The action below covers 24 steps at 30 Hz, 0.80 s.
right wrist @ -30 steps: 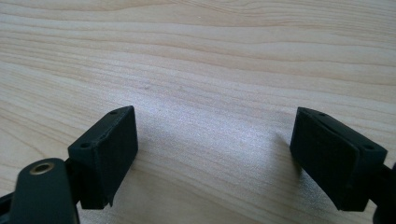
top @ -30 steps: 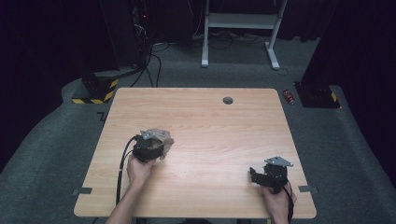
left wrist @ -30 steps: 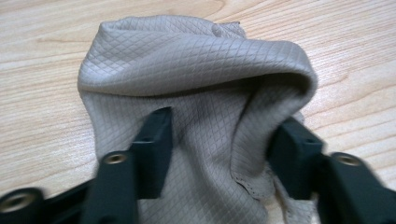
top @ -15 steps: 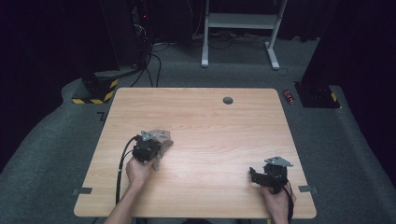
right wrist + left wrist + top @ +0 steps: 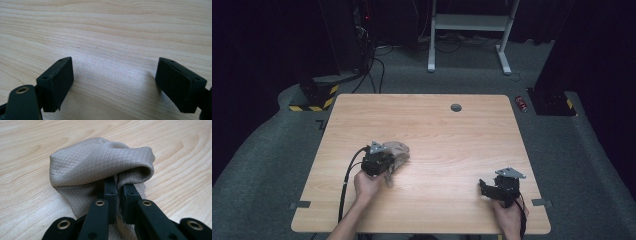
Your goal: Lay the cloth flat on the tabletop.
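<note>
A beige quilted cloth (image 5: 398, 149) lies crumpled on the wooden table (image 5: 437, 125), left of its middle. My left gripper (image 5: 388, 161) sits at the cloth's near edge. Its jaws have just been closing and now pinch a fold of the cloth (image 5: 100, 162) between them, as the left gripper (image 5: 119, 185) view shows close up. The cloth bulges up and over the fingertips. My right gripper (image 5: 484, 187) rests near the table's front right corner. In its own view the right gripper (image 5: 115, 80) stands wide open over bare wood, with nothing between its pads.
A small black round grommet (image 5: 456, 107) sits near the table's far edge. Beyond the table are a white desk frame (image 5: 467, 22), cables and a red can (image 5: 522, 102) on the grey floor. The table's front edge runs just below both hands.
The left gripper's jaws have closed onto the cloth's near edge, gathering a fold. The left hand shifted only slightly. The right gripper has stayed where it was.
</note>
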Motion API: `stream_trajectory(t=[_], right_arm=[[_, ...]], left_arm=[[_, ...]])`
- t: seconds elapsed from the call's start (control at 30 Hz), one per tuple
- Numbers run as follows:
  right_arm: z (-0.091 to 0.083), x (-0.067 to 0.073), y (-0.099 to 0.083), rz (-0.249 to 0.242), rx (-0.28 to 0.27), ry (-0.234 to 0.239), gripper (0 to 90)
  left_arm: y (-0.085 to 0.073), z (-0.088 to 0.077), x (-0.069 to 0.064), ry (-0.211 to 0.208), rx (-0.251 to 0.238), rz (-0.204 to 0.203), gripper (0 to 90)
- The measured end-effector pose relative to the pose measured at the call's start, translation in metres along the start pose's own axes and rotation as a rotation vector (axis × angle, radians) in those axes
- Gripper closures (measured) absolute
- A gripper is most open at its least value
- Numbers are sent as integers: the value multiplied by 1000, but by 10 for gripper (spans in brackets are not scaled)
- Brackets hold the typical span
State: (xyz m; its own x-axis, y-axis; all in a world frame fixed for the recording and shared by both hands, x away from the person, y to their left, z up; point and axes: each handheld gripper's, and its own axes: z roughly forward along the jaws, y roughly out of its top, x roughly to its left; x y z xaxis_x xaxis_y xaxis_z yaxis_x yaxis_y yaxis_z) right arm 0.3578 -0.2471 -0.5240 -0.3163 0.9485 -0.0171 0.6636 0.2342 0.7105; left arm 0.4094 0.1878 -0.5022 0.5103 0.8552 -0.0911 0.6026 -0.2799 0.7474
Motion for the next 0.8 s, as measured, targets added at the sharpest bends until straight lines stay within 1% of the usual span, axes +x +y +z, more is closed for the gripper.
stream_trajectory(t=[0.03, 0.13, 0.23, 0.27, 0.37, 0.4, 0.43, 0.6, 0.73, 0.8], right_arm=[[0, 0, 0, 1, 0, 0, 148], [0, 0, 0, 1, 0, 0, 148], [0, 0, 0, 1, 0, 0, 148], [0, 0, 0, 1, 0, 0, 148], [0, 0, 0, 1, 0, 0, 148], [0, 0, 0, 1, 0, 0, 148], [0, 0, 0, 1, 0, 0, 148], [0, 0, 0, 1, 0, 0, 148], [0, 0, 0, 0, 0, 0, 148], [0, 0, 0, 0, 0, 0, 148]], left_arm=[[1, 0, -2, -2, 0, 12, 846], [5, -1, -6, -12, -3, 24, 846], [11, 0, -14, -35, -13, 44, 846], [11, 0, -14, -35, -13, 44, 846], [12, 4, -21, -63, -14, 51, 846], [12, 4, -21, -63, -14, 51, 846], [13, 5, -24, -74, -12, 50, 846], [16, 9, -31, -103, -19, 50, 846], [18, 11, -39, -112, -20, 65, 846], [19, 13, -42, -118, -18, 65, 845]])
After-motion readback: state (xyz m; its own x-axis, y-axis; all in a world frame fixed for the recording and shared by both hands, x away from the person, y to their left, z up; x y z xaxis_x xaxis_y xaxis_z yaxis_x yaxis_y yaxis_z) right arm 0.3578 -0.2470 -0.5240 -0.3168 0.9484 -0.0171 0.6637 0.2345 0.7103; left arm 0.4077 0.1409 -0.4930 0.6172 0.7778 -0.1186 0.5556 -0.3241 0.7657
